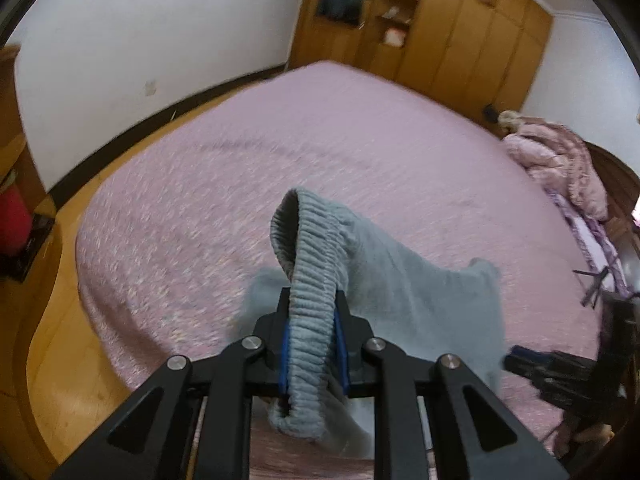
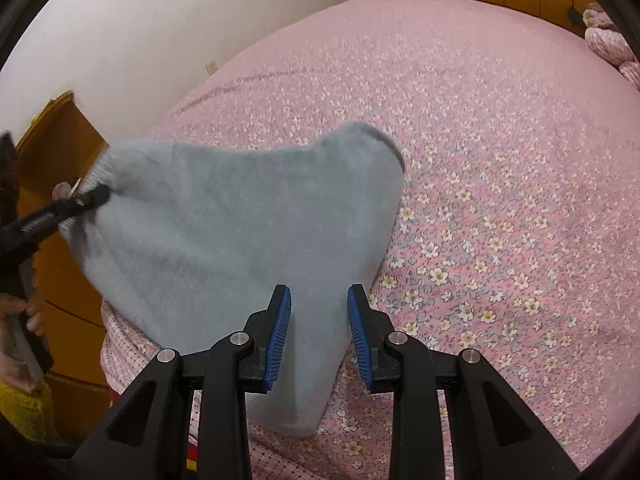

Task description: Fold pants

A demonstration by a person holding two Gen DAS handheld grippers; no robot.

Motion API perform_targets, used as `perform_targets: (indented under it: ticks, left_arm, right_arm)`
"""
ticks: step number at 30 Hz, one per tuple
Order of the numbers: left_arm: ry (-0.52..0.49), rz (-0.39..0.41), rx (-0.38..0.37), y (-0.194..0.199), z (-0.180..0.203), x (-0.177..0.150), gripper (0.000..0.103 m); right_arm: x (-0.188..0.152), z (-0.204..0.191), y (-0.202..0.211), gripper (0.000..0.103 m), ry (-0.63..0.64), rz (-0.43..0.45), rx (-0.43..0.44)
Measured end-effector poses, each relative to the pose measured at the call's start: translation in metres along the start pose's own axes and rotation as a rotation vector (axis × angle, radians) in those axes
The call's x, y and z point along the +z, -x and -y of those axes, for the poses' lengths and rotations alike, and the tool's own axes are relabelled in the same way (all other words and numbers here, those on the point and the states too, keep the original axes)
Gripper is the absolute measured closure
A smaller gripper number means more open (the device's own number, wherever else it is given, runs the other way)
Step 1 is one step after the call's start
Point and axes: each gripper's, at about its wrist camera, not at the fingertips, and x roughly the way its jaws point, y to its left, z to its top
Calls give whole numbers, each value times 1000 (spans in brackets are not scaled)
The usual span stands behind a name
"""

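Grey fleece pants hang above a pink floral bed. My left gripper is shut on the ribbed elastic waistband, which loops up in front of it; the cloth drapes to the right. In the right wrist view the left gripper pinches the waistband at the far left. My right gripper is open, its blue pads on either side of a hanging fold of the pants without pinching it. The right gripper also shows at the right of the left wrist view.
The bed fills most of both views. A wooden wardrobe stands behind it, a pink quilt lies at the bed's right end. Wooden floor and a red object are at the left.
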Motion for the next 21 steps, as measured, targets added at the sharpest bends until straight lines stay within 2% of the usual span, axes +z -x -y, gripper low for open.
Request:
perform_targets:
  ticks: [4, 5, 7, 9, 11, 13, 18, 21]
  left_arm:
    - [9, -87, 76, -35, -21, -13, 81]
    - [18, -115, 102, -45, -28, -18, 79]
    - [43, -126, 109, -49, -34, -23, 66]
    - [64, -115, 116, -41, -37, -26, 60]
    - [61, -114, 128, -31, -37, -25, 60]
    - [65, -90, 106, -14, -32, -22, 60]
    - [-7, 29, 66, 23, -2, -12, 60]
    - [-46, 33, 24, 13, 19, 1, 63]
  right_arm:
    - [1, 3, -6, 72, -13, -20, -1]
    - [1, 3, -7, 72, -15, -23, -1]
    - [0, 2, -10, 72, -18, -26, -2]
    - [10, 4, -14, 72, -15, -26, -4]
    - [16, 2, -13, 72, 3, -12, -17]
    - [26, 0, -11, 72, 25, 15, -34]
    - [52, -5, -9, 72, 45, 72, -44]
    - [67, -10, -22, 72, 45, 72, -46]
